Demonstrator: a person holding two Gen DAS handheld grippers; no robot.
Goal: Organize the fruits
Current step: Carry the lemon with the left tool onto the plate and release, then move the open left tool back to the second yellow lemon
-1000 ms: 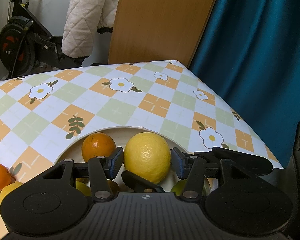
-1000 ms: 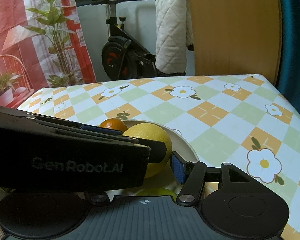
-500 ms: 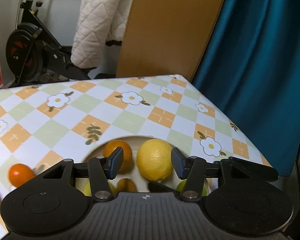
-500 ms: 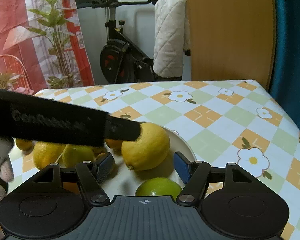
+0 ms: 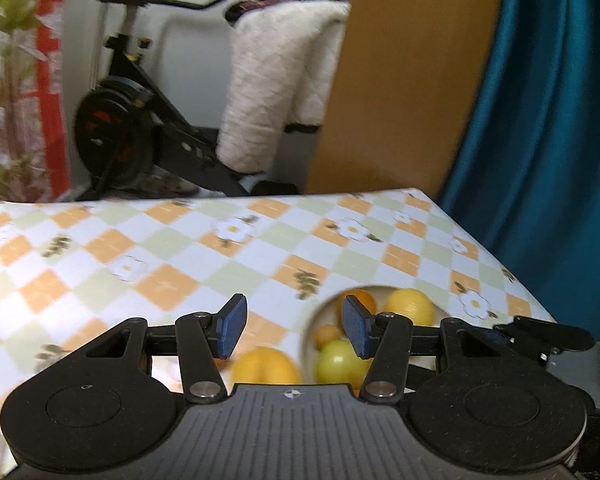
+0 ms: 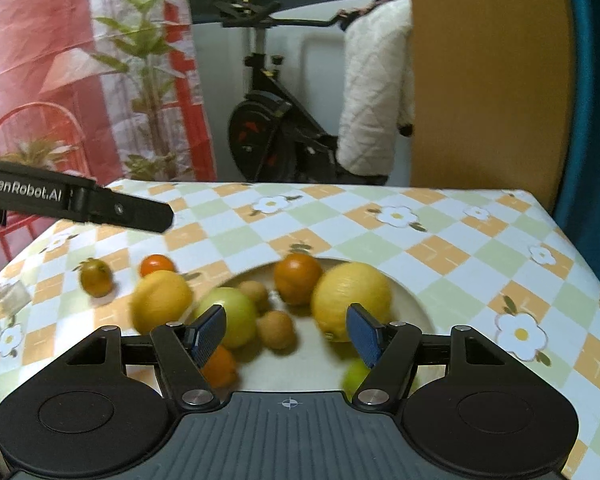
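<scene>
Since nothing is gripped at this moment, handling is judged from appearance only: the large lemon in the plate is expected to be firm, moderately heavy and round, with a pebbled rind that should give the pads some friction; it would best be taken across its widest middle, not by the nippled end, as a grip near either end would probably squeeze it out. The right gripper is seen partly open and empty, its jaws having just been opening, with no fruit between them; the lemon lies just beyond the right pad, an orange farther ahead, a pale green apple just beyond the left pad, and two small brown fruits directly ahead between the pads. A second lemon, a small tomato-like fruit and a greenish-orange one are noted outside the plate, ahead and to the left. The left gripper is likewise part-open and holds nothing; the plate is ahead and to its right. Motion blur is recorded in both views. The small fruits are judged light and prone to roll.
</scene>
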